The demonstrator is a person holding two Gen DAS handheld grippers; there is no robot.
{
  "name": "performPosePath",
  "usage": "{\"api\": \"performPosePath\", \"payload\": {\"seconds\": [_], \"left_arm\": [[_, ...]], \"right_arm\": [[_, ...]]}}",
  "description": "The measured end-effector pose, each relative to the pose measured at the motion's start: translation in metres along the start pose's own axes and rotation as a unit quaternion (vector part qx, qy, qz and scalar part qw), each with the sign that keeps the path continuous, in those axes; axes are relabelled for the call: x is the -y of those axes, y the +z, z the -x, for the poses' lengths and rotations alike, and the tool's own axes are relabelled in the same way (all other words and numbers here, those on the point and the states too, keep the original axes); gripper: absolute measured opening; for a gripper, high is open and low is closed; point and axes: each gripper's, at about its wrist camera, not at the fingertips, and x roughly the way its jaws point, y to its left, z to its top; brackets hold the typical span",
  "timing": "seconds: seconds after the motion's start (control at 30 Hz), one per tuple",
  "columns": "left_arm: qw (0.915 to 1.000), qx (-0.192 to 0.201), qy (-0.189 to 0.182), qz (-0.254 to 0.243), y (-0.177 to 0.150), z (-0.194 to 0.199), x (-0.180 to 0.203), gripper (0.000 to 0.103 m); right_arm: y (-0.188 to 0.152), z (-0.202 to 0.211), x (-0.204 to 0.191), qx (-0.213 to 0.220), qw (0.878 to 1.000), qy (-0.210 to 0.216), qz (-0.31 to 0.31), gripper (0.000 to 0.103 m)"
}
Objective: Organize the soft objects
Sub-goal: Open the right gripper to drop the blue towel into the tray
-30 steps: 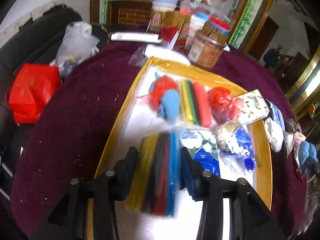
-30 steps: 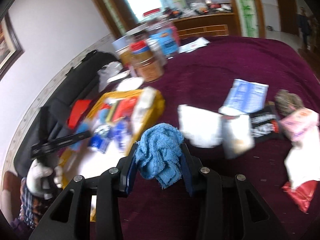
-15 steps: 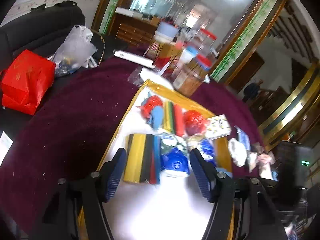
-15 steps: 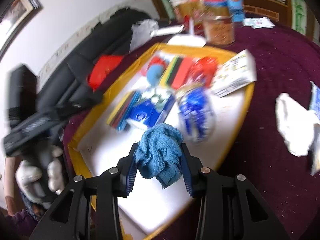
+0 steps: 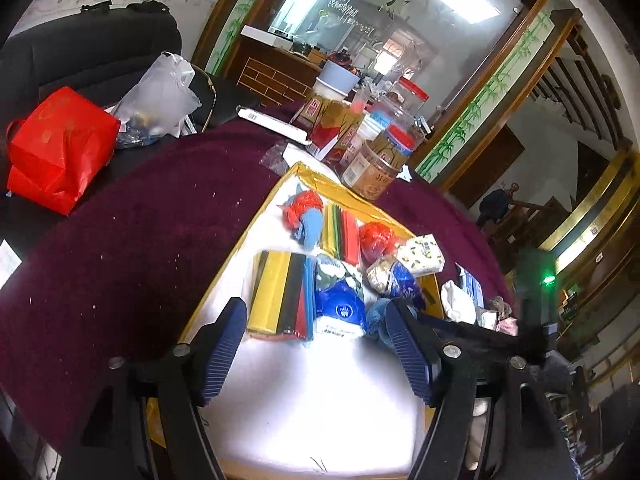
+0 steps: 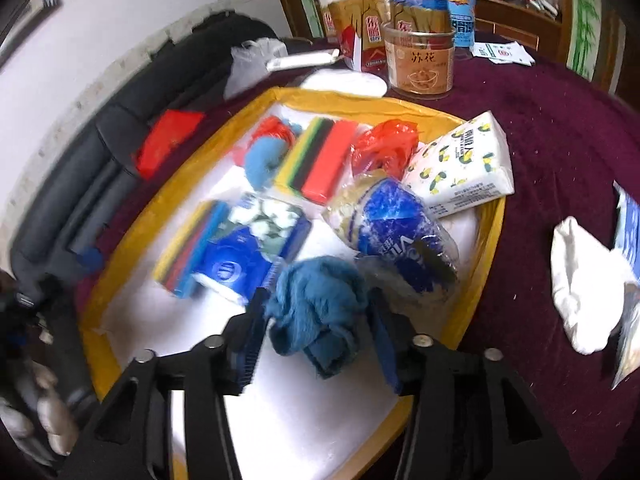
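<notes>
Right hand-held gripper (image 6: 316, 316): closed on a crumpled blue cloth (image 6: 316, 304), which bulges up between the two fingers and hangs a little below them.
Left hand-held gripper (image 5: 316, 344): spread wide and holding nothing, poised over the near, bare part of the tray.
Where the cloth is: over the yellow-rimmed tray (image 6: 486, 248), above its white floor, not yet resting on it as far as I can judge.
Key relation: bare white floor lies directly below and toward the near side of the right hand-held gripper; the packed goods lie ahead of it.
Neighbours ahead: the blue tissue pack (image 6: 240, 260) just ahead-left of the cloth, the blue crinkled bag (image 6: 396, 232) just ahead-right, both near the fingertips.
Long axis: the cloth is a wad with no clear long axis; the rows already in the tray run left to right across the right wrist view.
Nearer arm: the right one, since it carries the cloth; in the left wrist view the cloth (image 5: 378, 320) peeks out beside that gripper's right finger.
Likely move: lower and let go in the open gap, short of the two blue packs.
Waiting outside: a white cloth (image 6: 580, 280) on the maroon surface (image 6: 540, 128), well to the right of the tray.
</notes>
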Motion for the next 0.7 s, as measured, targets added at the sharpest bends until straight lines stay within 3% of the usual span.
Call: {"api": "performPosePath", "payload": {"seconds": [0.17, 0.27, 0.5, 0.7], "left_arm": [[1.0, -0.005, -0.005, 0.0, -0.006, 0.001, 0.009, 0.075], [0.9998, -0.006, -0.013, -0.013, -0.011, 0.003, 0.024, 0.077], [0.9973, -0.024, -0.032, -0.062, -0.027, -0.002, 0.07, 0.078], [0.9842, -0.067, -0.076, -0.146, -0.058, -0.017, 0.134, 0.078]], "right_arm": [[-0.006, 0.045, 0.015, 0.06, 0.997, 0.027, -0.027, 0.072], [-0.024, 0.074, 0.034, 0.095, 0.994, 0.021, -0.039, 0.072], [-0.082, 0.131, 0.106, 0.139, 0.985, -0.071, -0.074, 0.072], [-0.13, 0.18, 0.202, 0.176, 0.959, -0.112, -0.193, 0.072]]}}
